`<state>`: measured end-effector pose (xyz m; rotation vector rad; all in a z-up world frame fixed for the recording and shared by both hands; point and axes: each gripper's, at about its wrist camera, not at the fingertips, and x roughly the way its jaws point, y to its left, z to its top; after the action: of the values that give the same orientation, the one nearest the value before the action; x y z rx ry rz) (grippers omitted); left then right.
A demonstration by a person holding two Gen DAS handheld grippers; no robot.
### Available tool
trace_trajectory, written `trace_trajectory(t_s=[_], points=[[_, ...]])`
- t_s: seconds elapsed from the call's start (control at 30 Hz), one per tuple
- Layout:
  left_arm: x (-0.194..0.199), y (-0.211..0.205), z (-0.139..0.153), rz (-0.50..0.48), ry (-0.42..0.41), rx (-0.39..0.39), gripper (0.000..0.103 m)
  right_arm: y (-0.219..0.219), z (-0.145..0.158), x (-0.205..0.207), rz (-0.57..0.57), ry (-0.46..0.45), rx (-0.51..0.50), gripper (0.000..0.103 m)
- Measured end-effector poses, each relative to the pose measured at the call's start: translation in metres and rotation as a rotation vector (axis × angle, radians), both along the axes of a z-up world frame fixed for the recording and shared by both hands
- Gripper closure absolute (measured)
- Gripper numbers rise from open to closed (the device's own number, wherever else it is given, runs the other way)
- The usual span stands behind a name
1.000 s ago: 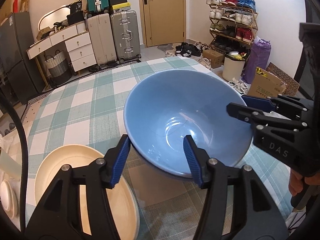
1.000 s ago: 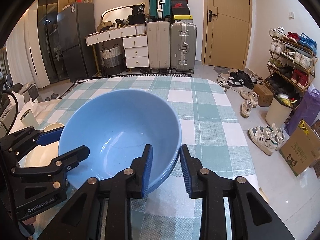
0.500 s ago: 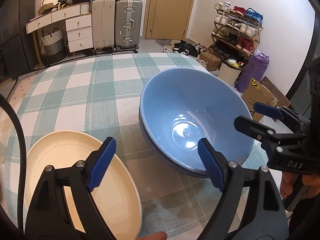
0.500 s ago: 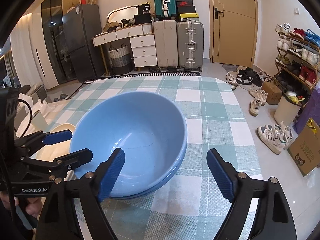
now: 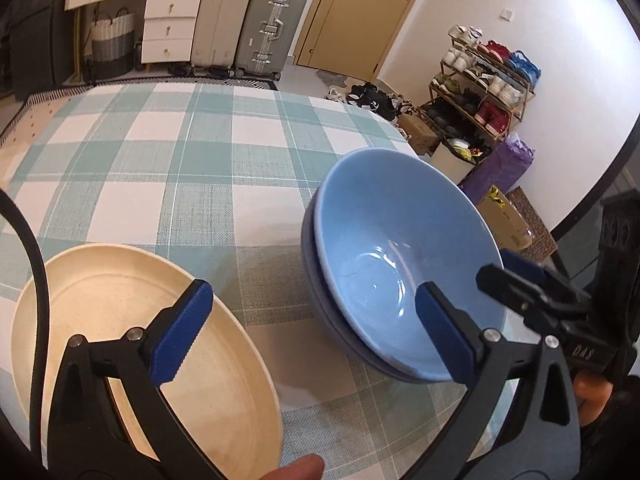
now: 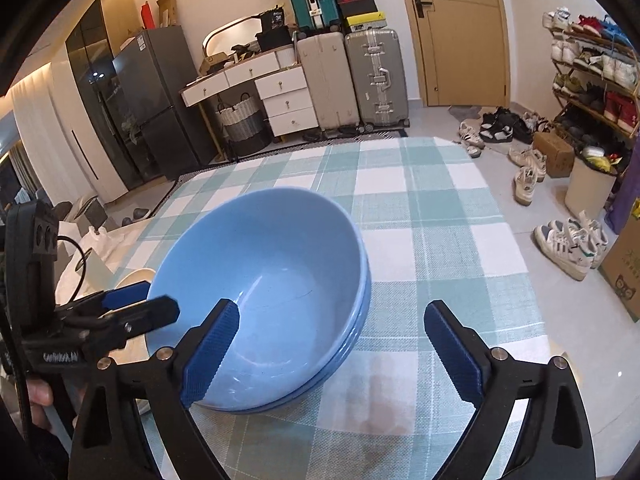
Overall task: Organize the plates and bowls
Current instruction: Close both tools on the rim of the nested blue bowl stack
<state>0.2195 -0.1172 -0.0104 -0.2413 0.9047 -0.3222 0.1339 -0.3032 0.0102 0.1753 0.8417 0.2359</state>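
Note:
A light blue bowl [image 5: 404,256] sits nested in another blue bowl on the checked tablecloth; it also shows in the right wrist view [image 6: 264,292]. A cream plate [image 5: 132,356] lies left of the bowls, and its edge shows in the right wrist view [image 6: 136,278]. My left gripper [image 5: 312,332] is open and empty, above the gap between plate and bowls. My right gripper [image 6: 336,354] is open and empty, just in front of the bowls' near rim. Each gripper shows in the other's view, the right one [image 5: 532,284] and the left one [image 6: 132,312].
The table's right edge [image 6: 532,280] drops to a floor with shoes, a bin and cardboard boxes. Suitcases [image 6: 352,80], white drawers and a dark fridge stand beyond the far edge. A black cable [image 5: 36,272] runs along the left of the left wrist view.
Both grippers let go of the blue bowl, opened wide and drew back. The bowl now rests nested in the lower bowl. The left gripper has shifted left, over the plate's edge.

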Motion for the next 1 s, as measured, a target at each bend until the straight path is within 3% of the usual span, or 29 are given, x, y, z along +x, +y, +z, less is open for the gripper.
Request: trace_trajectory(t_s=[0.1, 0.27, 0.4, 0.57, 0.83, 1.0], points=[[0.010, 0.003, -0.006, 0.010, 0.015, -0.009, 0.003, 0.000, -0.006, 0.004, 0.009, 0.013, 0.043, 0.013], [0.021, 0.006, -0.013, 0.019, 0.029, -0.024, 0.003, -0.003, -0.015, 0.013, 0.003, 0.049, 0.090, 0.037], [0.025, 0.008, -0.016, 0.022, 0.019, -0.040, 0.005, -0.005, -0.023, 0.015, 0.009, 0.071, 0.123, 0.045], [0.026, 0.003, -0.020, -0.016, 0.051, -0.063, 0.028, -0.002, -0.024, 0.016, 0.022, 0.066, 0.129, 0.052], [0.021, -0.011, -0.023, -0.061, 0.072, -0.034, 0.067, -0.001, -0.020, 0.010, 0.015, 0.049, 0.097, 0.060], [0.013, -0.021, -0.017, -0.070, 0.042, 0.025, 0.069, 0.000, -0.019, 0.008, 0.018, 0.043, 0.082, 0.062]])
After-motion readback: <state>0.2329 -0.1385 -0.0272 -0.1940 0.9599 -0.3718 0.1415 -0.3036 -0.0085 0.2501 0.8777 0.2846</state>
